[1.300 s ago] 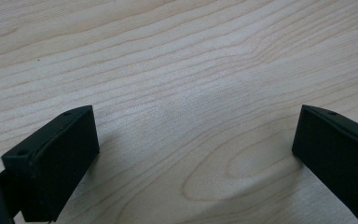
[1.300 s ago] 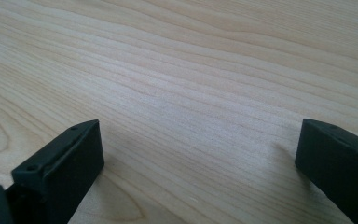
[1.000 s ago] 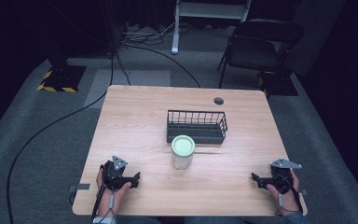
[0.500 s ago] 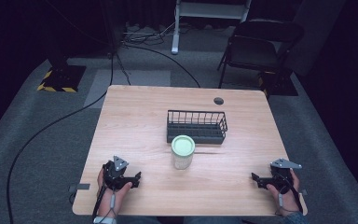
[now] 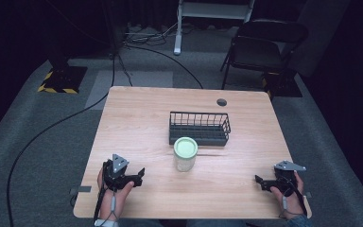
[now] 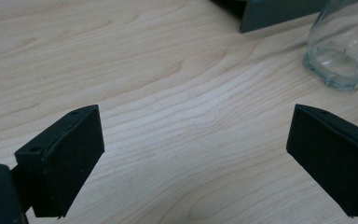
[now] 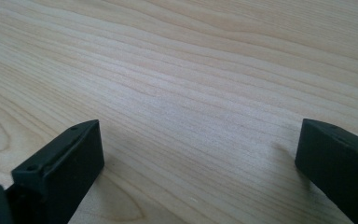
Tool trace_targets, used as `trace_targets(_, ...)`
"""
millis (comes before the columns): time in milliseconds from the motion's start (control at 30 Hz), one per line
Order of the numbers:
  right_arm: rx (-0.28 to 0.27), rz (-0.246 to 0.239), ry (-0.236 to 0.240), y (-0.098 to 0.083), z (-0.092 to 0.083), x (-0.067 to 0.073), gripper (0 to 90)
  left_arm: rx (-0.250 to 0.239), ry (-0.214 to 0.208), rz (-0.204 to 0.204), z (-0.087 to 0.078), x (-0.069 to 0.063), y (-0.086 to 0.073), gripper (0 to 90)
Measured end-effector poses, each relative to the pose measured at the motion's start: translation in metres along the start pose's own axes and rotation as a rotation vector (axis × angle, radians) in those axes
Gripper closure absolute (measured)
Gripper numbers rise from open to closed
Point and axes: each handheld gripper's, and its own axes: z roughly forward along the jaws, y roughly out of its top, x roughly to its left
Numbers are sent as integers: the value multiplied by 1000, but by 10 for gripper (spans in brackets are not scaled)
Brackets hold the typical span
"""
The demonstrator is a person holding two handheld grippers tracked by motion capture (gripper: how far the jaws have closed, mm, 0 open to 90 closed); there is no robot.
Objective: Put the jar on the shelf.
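High view shows a wooden table (image 5: 137,118) with a glass jar (image 5: 185,154) standing near its middle, a bit toward the near edge. The jar has a pale green lid (image 5: 185,147) on top. Just behind it, toward the far edge, sits a black wire basket (image 5: 199,127). The two are very close; I cannot tell if they touch.

The left gripper (image 5: 139,172) rests near the near left corner. Its jaws are spread wide and hold nothing. In the left gripper view, bare wood lies between the jaws, and the clear bottom of the jar (image 6: 342,46) stands off to the upper right.

The right gripper (image 5: 259,180) rests near the near right corner. Its jaws are spread wide too, with nothing in them. Both grippers are well apart from the jar, one on each side of it.

I think the work has not started yet. The hands look ready at the near edge, and the jar is upright with its lid on. The left gripper seems the more likely one to go first, since it already points toward the jar. The next move would be to bring it to the jar, put one jaw on each side of the glass, and close gently so the jar does not tip or slip.
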Motion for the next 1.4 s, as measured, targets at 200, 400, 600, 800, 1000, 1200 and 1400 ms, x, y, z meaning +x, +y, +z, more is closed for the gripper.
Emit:
trace_targets(200, 0, 0, 0, 0, 0, 0, 7, -31, -11, 1, -4, -3, 5, 37)
trace_targets(400, 0, 0, 0, 0, 0, 0, 7, -41, -17, 5, -10, -7, 12, 37)
trace_targets(600, 0, 0, 0, 0, 0, 0, 7, -54, -22, 18, -15, -14, 21, 38)
trace_targets(800, 0, -3, 1, 0, 0, 0, 7, -51, -26, 5, -17, -20, 27, 41)
trace_targets(1000, 0, -16, 14, 1, 1, -2, 7, -65, -26, 16, -21, -28, 34, 40)
trace_targets(1200, 0, -18, 17, 1, 1, -2, 7, -84, -36, 17, -22, -36, 42, 39)
trace_targets(1400, 0, -19, 19, 1, 1, -2, 7, -99, -45, 24, -24, -44, 50, 38)
